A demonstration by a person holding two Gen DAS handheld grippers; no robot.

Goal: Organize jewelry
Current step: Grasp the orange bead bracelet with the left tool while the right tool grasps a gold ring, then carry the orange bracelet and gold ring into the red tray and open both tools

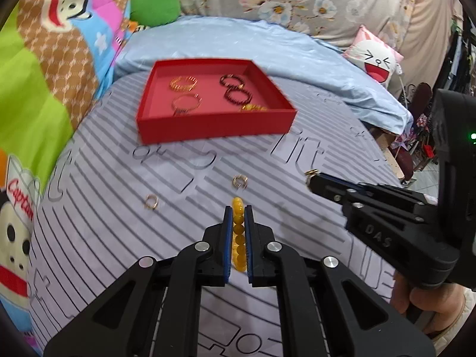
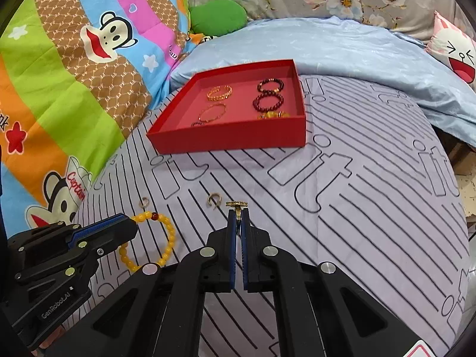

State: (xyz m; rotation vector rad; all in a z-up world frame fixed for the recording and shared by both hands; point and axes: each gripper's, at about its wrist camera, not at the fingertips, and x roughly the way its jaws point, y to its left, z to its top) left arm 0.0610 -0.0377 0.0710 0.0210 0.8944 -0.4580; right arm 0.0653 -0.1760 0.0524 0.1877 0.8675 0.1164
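My left gripper [image 1: 238, 212] is shut on a yellow bead bracelet [image 1: 238, 232], seen edge-on between its blue pads; in the right wrist view the yellow bead bracelet [image 2: 166, 238] hangs from the left gripper [image 2: 131, 223] above the bed. My right gripper [image 2: 237, 217] is shut on a small gold ring [image 2: 236, 204], also seen at the right gripper's tip [image 1: 311, 175]. Two small rings [image 1: 239, 181] [image 1: 151, 201] lie on the striped sheet. Further back sits a red tray [image 1: 208, 125] holding gold bangles [image 1: 184, 83], dark red bead bracelets [image 1: 236, 90] and a gold piece [image 1: 253, 107].
The striped lilac sheet [image 2: 357, 208] covers the bed. A cartoon quilt [image 2: 59, 89] rises at the left, a blue blanket [image 2: 342, 47] lies behind the tray, and a pink rabbit pillow [image 2: 455, 50] sits at the far right. The bed's edge [image 1: 395, 166] drops off at right.
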